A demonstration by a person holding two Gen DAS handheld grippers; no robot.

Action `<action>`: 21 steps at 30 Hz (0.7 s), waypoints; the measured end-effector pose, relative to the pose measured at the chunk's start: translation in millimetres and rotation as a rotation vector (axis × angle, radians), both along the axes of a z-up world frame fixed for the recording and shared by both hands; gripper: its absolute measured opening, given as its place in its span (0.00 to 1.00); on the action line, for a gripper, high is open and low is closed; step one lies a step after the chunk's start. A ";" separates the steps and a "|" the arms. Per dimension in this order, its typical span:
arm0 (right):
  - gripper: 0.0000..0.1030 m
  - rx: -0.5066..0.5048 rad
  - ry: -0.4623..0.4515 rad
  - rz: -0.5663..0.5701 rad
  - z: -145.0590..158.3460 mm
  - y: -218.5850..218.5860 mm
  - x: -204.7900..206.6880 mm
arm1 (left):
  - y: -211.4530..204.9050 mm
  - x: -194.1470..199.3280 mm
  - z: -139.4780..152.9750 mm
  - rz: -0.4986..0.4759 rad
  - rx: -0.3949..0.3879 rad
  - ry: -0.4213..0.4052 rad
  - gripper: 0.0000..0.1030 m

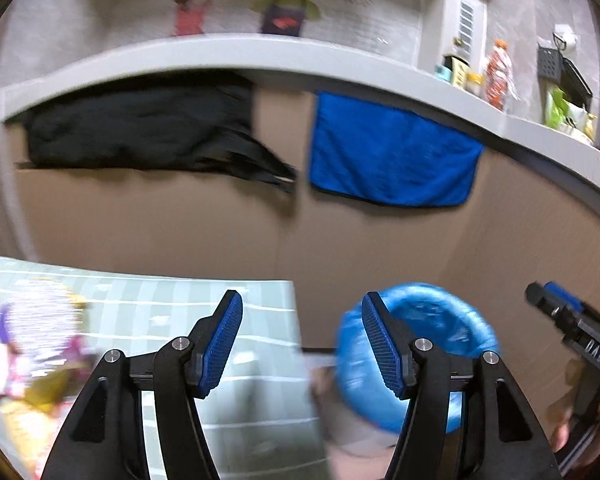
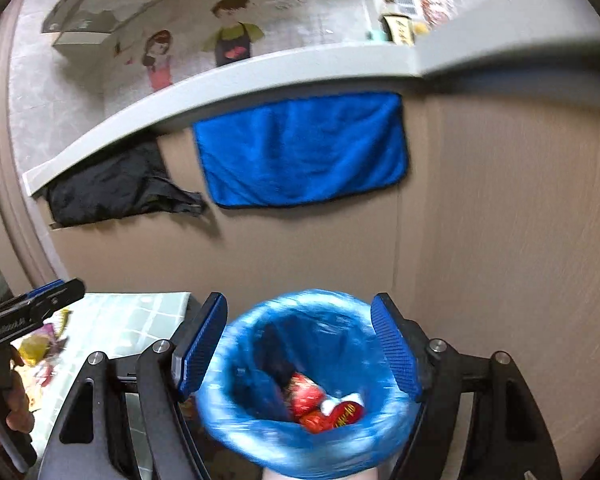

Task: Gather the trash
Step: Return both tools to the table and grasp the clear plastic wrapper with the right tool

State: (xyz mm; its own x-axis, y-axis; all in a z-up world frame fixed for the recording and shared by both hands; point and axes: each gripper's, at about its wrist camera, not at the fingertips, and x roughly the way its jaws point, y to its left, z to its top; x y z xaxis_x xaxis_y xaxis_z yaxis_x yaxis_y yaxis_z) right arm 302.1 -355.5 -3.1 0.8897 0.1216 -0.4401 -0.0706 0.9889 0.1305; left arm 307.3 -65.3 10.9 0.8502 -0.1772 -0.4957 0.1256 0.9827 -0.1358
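Your right hand-held gripper (image 2: 298, 348) hangs spread over the blue-lined bin (image 2: 300, 384), red wrappers (image 2: 324, 406) inside; your left hand-held gripper (image 1: 302, 340) gapes empty too

Bright blue liner (image 2: 300, 364) in the bin — red wrappers (image 2: 324, 406) with yellow lettering inside. Royal-blue towel (image 2: 300, 152), black-edged. Black cloth (image 1: 140, 124) beside it. Pale green mat (image 1: 204, 320), white-striped. Tan cabinet front (image 2: 500, 220) — grey bench (image 1: 236, 50) edge above.

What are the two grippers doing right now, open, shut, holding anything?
Left gripper: jaws open, nothing between them.
Right gripper: jaws open and empty, poised over the blue-lined bin.
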 end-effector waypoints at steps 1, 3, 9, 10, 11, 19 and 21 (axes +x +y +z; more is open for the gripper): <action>0.70 0.001 -0.011 0.023 3.8 10.8 -3.7 | 16.5 -12.1 2.8 0.032 0.019 -0.019 0.61; 0.70 -0.004 -0.022 0.073 9.1 34.6 -9.2 | 42.4 -26.9 5.4 0.076 0.040 -0.035 0.61; 0.75 -0.039 -0.004 0.232 13.7 124.4 -15.0 | 149.1 -65.1 2.6 0.242 0.033 -0.009 0.61; 0.75 -0.041 0.002 0.253 13.5 136.9 -14.8 | 173.2 -72.1 0.8 0.286 0.030 -0.005 0.61; 0.75 -0.042 0.013 0.283 13.2 153.1 -13.9 | 191.3 -77.5 -1.3 0.319 0.024 -0.001 0.61; 0.75 -0.086 0.101 0.563 -3.4 296.4 -10.8 | 309.0 -108.9 -33.8 0.462 -0.070 0.057 0.60; 0.75 -0.115 0.130 0.613 -14.4 328.5 -10.8 | 324.4 -116.2 -41.5 0.477 -0.079 0.069 0.59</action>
